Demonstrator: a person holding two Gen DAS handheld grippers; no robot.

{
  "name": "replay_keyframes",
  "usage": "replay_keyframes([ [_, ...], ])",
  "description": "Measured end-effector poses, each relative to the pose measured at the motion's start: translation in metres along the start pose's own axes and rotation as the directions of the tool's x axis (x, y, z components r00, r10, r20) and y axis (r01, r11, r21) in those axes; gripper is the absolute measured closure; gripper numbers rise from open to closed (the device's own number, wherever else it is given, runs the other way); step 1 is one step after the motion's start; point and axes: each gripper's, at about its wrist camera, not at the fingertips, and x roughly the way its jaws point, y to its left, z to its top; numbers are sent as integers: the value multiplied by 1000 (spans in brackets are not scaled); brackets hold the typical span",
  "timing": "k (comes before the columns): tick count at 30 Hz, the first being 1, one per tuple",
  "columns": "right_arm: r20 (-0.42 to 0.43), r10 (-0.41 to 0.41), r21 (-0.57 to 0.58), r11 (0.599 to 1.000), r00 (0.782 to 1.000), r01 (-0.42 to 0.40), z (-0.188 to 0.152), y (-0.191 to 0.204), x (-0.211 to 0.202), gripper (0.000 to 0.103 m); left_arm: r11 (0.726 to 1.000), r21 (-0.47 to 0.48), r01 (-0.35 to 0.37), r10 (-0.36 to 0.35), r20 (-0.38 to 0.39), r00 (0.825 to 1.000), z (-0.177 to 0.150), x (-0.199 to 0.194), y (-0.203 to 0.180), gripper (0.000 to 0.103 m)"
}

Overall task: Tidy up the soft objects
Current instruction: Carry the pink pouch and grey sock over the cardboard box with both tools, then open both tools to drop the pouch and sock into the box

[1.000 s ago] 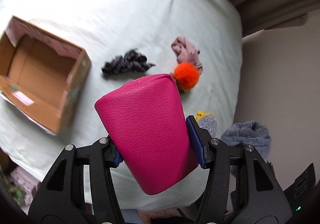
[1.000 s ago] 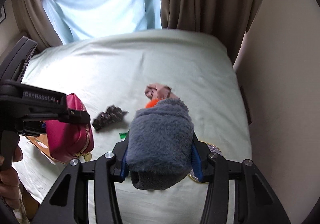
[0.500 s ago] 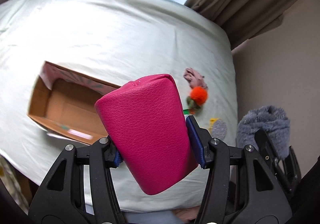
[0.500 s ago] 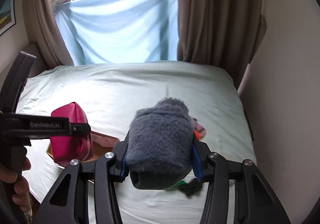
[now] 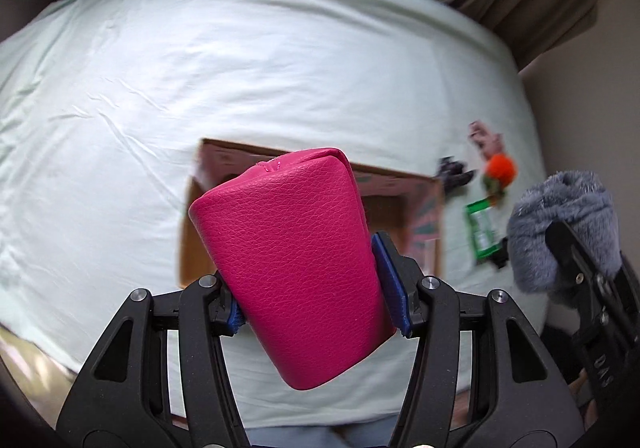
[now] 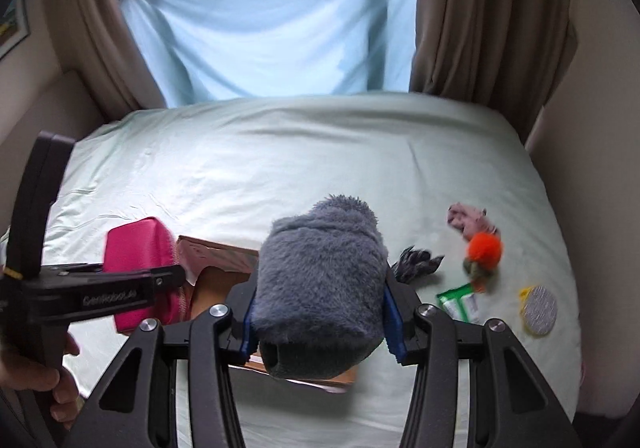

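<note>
At the bottom of the left wrist view, the left gripper (image 5: 316,288) has its fingers clamped on a pink pouch (image 5: 288,248), long axis running up the frame, far end tilted up-left. The right gripper (image 6: 320,308) grips a grey fuzzy roll (image 6: 320,280) pointing up-frame. Beyond both, mid-frame, an open cardboard box (image 5: 400,208) lies on the bed (image 5: 200,68). To the right lies an orange pompom (image 6: 485,246).

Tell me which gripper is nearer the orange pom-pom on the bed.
Right. The right gripper, holding the grey fluffy item, is just beside the orange pom-pom; the left gripper, with the pink pouch, sits beyond the cardboard box.
</note>
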Motion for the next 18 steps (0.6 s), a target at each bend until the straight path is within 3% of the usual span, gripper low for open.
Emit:
replay_keyframes([
  [3,-65,11,41,999,998,-9,-7,14,25,57,999,40,-26,27,-46,999,2,20,22,52],
  [7,-189,77,128,990,979,-53,-18,26,66,57,995,76,-59,65,-88,994,6,48,42,52],
  [13,-326,119,236,971,938,-41,-28,17,131,57,990,120,-68,88,-165,982,11,98,37,52],
  [18,-393,129,252,967,911,-29,-24,19,166,57,979,189,-81,119,-202,972,18,131,24,52],
])
